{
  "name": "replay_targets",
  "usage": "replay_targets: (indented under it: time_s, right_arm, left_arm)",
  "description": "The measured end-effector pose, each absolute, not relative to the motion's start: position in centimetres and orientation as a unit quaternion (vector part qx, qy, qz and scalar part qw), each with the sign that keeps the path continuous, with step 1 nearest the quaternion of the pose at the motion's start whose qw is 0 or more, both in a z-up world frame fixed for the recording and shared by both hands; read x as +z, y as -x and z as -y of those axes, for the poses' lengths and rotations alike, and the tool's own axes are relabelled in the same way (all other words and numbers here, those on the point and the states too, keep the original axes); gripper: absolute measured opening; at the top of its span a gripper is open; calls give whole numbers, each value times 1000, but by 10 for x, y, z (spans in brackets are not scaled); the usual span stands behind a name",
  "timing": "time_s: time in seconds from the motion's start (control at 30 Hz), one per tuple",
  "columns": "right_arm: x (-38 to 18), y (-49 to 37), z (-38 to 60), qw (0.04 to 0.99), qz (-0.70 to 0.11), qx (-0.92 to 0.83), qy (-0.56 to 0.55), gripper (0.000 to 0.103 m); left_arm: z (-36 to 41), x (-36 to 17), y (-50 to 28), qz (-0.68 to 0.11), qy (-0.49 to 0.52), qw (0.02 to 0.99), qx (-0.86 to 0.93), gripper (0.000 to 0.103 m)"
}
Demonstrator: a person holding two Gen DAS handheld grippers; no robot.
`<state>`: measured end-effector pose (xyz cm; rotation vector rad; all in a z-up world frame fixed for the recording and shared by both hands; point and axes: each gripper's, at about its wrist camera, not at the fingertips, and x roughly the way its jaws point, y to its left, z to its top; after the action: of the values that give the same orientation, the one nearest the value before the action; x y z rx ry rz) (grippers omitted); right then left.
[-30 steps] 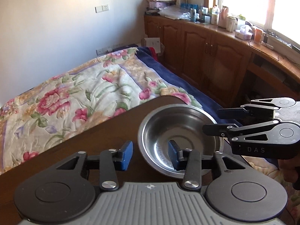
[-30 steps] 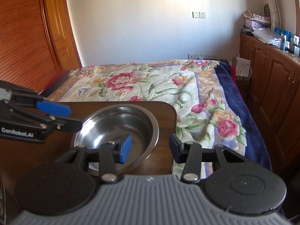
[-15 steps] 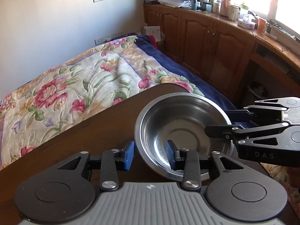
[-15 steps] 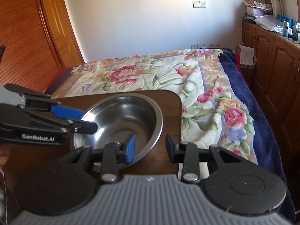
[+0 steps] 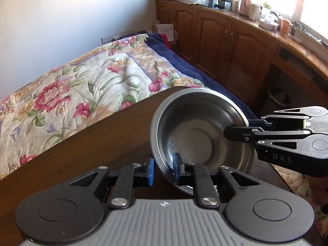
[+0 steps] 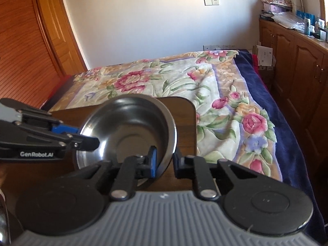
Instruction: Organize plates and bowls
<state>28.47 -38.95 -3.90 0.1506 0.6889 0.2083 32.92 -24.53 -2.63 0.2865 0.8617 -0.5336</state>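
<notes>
Round shiny steel bowl (image 5: 202,135) sits at the far corner of the dark wooden worktop (image 5: 98,141), tilted. Left claw (image 5: 163,169) & right claw (image 6: 164,158) have just been closing, each pinching the rim on opposite sides. Looks light, stiff, slick; thin rim's the only handhold.

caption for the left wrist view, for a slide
Both grippers, left gripper and right gripper, clamp the steel bowl's rim.
</notes>
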Motion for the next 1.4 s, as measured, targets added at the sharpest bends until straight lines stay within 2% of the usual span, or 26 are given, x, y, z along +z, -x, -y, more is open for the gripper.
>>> replay_targets:
  time_s: [0.73,1.4]
  right_arm:
    - [25,-247,371,954,-270,110,-67,16]
    - [55,-200,327,964,-234,123,-39,15]
  left_arm:
    - [202,51,-267,-332,-123,897,-266,20]
    - [135,88,-192,-281,-99,916,-268,20]
